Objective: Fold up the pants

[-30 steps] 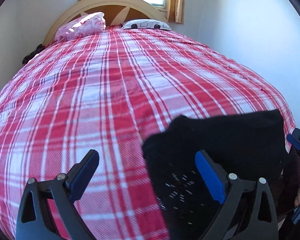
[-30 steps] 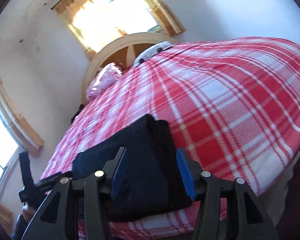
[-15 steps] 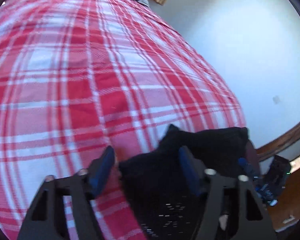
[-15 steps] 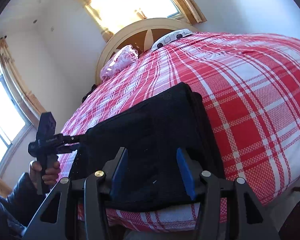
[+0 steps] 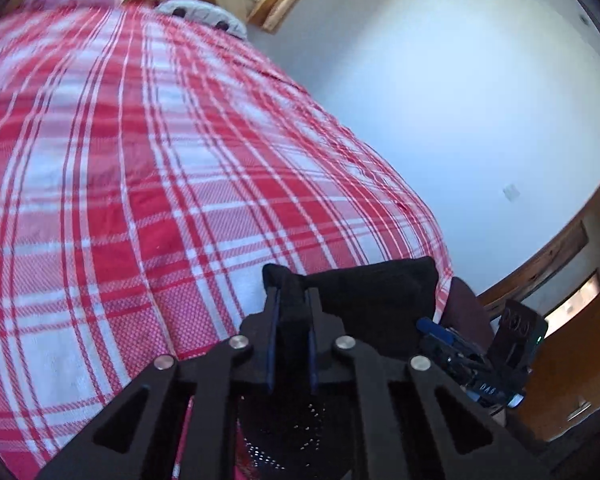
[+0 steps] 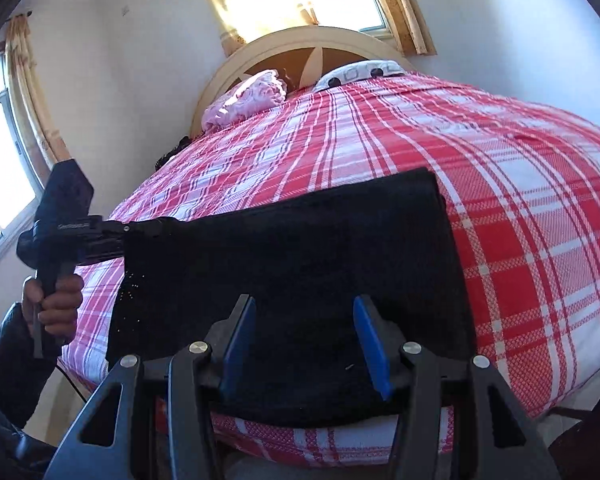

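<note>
Since the earlier frames the left gripper has swung onto the pants and its blue fingers have come together on a corner of the cloth; a second ago they stood wide apart over the bed.

The bed, under a red plaid cover, carries the pants, a flat black rectangle at the foot edge, with their near hem just over that edge. The left gripper is clamped on the pants' left far corner. The right gripper hovers over the near hem with its fingers apart, gripping nothing.

Risk, as I judge it: with only one corner held, lifting now would drag the layers askew, or slide the cloth off the foot edge. The pinch may also hold only the top layer.

The right view shows the whole rectangle and the hand squeezing the left tool. The left view shows the pinch itself, close up.
</note>
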Available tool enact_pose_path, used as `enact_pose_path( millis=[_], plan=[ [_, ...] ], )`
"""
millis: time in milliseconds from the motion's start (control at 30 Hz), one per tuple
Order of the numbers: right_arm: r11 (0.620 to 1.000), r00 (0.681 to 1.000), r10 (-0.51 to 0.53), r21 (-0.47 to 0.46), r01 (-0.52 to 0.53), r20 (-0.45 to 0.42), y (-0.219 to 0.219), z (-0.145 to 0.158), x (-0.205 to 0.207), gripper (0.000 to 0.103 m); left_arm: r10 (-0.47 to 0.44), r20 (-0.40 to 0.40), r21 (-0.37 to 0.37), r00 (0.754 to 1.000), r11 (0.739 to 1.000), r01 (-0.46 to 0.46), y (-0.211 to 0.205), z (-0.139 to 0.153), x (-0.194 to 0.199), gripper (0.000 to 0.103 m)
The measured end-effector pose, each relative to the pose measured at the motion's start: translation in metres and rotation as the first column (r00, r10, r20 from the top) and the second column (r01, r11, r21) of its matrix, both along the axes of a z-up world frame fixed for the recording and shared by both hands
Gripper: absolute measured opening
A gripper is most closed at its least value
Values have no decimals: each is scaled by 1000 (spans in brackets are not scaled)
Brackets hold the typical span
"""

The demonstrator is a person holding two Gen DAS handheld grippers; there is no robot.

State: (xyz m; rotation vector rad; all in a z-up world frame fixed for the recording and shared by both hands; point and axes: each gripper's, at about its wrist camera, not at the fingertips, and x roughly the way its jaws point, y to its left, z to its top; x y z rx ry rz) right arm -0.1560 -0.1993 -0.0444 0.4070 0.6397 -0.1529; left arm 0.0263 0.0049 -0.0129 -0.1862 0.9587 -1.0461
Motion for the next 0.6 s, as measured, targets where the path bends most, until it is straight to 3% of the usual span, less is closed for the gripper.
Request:
enact_pose_path(
  millis=[67,167,333,467,600],
  plan=[
    [1000,1000,-5,23,5,11,-3,-1,-2,53,25,66,27,997,999,-27,0,9,-1,10],
    [1000,1000,-3,13,3,5,0,-2,0,53,84,104,84,991,992,-93,6,7,12,8],
    [1000,1000,18,-17,-18,-13,13,-10,11,54,120,89,186,989,973,-135,14,-20,25,9],
    [992,999,47,-115,-50,-22,25,-13,14,62,57,186,240,981,965,-102,6,-22,17,11],
    [986,996,84,-142,-88,-37,30,-12,15,65,-51,320,387,946,919,-82,-14,-26,7,13]
  ],
)
